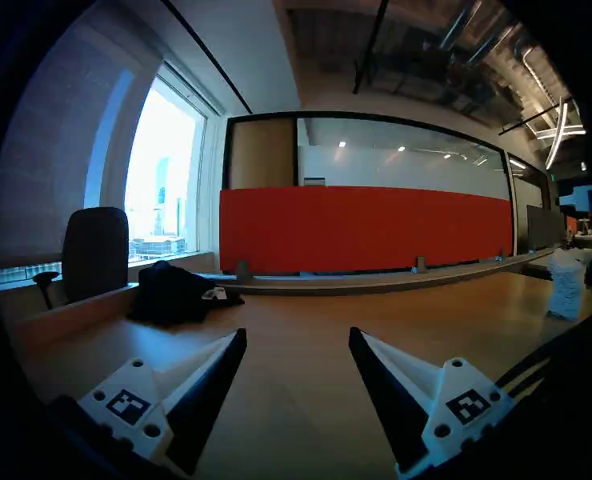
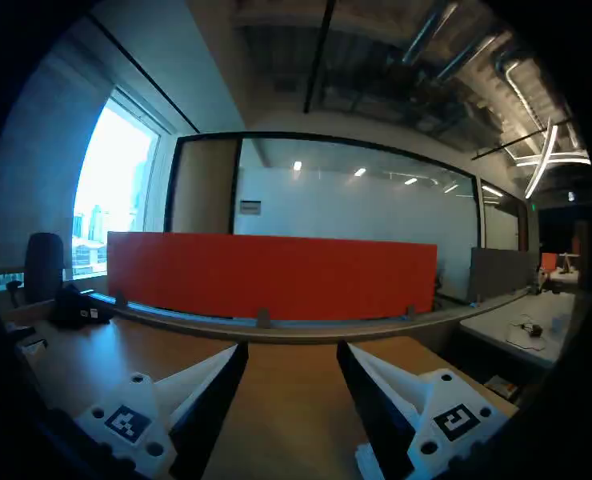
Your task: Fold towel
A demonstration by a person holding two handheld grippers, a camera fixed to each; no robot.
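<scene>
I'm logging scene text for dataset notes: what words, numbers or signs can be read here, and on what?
None can be read.
Wall sign: too small to read.
Square markers on the left gripper and right gripper: coded patterns, no words.

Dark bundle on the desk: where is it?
In the left gripper view the dark bundle lies far left on the desk, beside the black chair, by the window.
</scene>
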